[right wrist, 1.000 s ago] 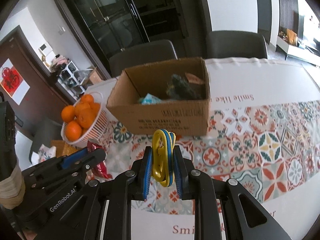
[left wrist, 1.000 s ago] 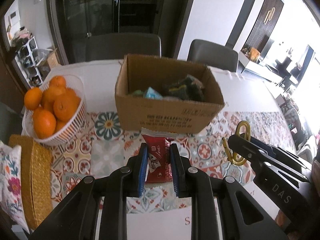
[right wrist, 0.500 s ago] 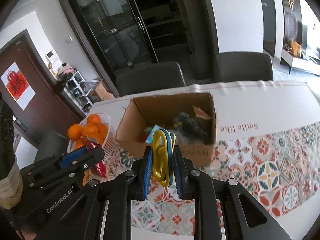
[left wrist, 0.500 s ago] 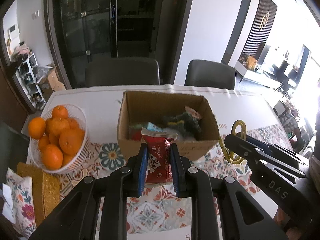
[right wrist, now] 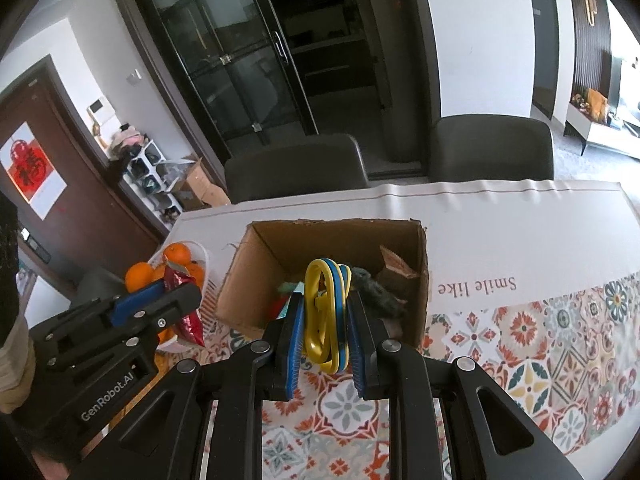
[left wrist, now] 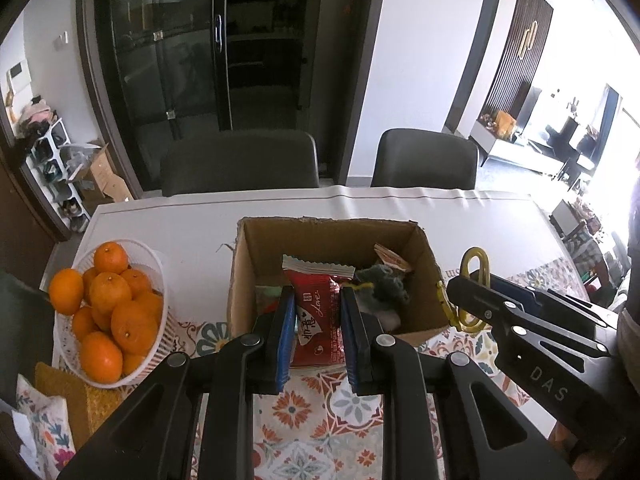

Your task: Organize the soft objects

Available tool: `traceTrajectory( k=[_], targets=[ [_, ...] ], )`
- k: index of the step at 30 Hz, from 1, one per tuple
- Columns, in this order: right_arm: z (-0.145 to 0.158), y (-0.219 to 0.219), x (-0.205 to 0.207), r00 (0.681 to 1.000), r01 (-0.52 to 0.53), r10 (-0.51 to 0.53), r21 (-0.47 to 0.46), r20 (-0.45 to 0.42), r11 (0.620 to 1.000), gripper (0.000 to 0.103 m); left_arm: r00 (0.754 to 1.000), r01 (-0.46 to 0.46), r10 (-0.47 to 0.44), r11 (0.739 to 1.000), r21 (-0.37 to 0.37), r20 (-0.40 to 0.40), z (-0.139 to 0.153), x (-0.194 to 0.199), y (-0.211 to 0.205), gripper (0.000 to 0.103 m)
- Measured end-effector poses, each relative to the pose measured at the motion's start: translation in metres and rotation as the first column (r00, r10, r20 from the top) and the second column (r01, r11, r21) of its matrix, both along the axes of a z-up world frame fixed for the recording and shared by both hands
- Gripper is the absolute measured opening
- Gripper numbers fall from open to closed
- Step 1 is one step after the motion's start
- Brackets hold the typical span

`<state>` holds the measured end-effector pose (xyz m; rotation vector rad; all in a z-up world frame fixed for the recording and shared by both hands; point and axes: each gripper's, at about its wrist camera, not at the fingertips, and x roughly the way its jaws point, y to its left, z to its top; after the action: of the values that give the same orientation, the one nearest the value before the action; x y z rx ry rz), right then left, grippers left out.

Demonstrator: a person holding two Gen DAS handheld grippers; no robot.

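A red snack packet (left wrist: 318,316) is pinched between the blue pads of my left gripper (left wrist: 316,300), which is shut on it and held above the near wall of the open cardboard box (left wrist: 336,236). My right gripper (right wrist: 325,300) is shut on a bundle of yellow and blue loops (right wrist: 326,312), also raised in front of the box (right wrist: 248,280). Inside the box lie a dark fuzzy item (left wrist: 384,282), a teal piece and a small wrapper. In the left wrist view the right gripper (left wrist: 460,284) shows at right with the yellow loops (left wrist: 474,264); the right wrist view shows the left gripper (right wrist: 176,284) with the red packet (right wrist: 188,320).
A white basket of oranges (left wrist: 104,304) stands left of the box on the patterned tablecloth (left wrist: 348,404). A floral pillow (left wrist: 44,428) and woven mat lie at the near left. Two dark chairs (left wrist: 240,164) stand behind the table, with glass doors beyond.
Both grippers have risen and moved toward the box with their loads. The box now appears lower in both views and its inside shows more fully.
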<state>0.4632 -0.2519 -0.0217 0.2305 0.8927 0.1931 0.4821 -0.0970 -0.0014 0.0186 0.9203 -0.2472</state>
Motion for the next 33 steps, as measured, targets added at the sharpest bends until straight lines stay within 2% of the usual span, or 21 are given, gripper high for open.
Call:
traceTrajectory(
  k=[13,15,17,19,25,27,31,33],
  targets=[
    [-0.039,-0.001,0.048,0.994,-0.01,0.01,0.001,-0.106,1.0,0.023,0.997,0.002,0.001,0.999,0.043,-0.072,-0.037,0.051,-0.01,0.024],
    [-0.046,-0.003,0.055,0.991,-0.007,0.009,0.012,-0.131,1.0,0.024,0.996,-0.004,0.008,0.999,0.045,-0.088,-0.041,0.057,-0.012,0.029],
    [-0.052,-0.006,0.061,0.989,0.006,-0.006,0.003,-0.147,1.0,0.03,0.996,-0.013,0.017,0.999,0.05,-0.092,-0.045,0.061,-0.013,0.039],
    [-0.054,-0.009,0.065,0.988,0.024,-0.026,-0.015,-0.154,1.0,0.036,0.995,-0.019,0.026,0.997,0.07,-0.091,-0.047,0.063,-0.014,0.041],
    [-0.05,-0.014,0.058,0.987,0.055,-0.067,-0.083,-0.146,0.995,0.039,0.998,-0.04,0.046,0.993,0.112,-0.047,-0.039,0.042,-0.008,0.052],
    [-0.044,-0.014,0.049,0.989,0.071,-0.083,-0.099,-0.12,0.993,0.042,0.998,-0.051,0.055,0.991,0.124,-0.021,-0.033,0.03,-0.006,0.053],
    [-0.026,-0.008,0.021,0.994,0.084,-0.092,-0.128,-0.054,0.988,0.05,0.997,-0.076,0.071,0.989,0.128,0.038,-0.014,-0.001,0.003,0.067],
    [-0.016,-0.004,0.001,0.995,0.1,-0.102,-0.138,-0.008,0.985,0.056,0.995,-0.079,0.07,0.989,0.122,0.076,-0.004,-0.022,0.007,0.07]
  ],
)
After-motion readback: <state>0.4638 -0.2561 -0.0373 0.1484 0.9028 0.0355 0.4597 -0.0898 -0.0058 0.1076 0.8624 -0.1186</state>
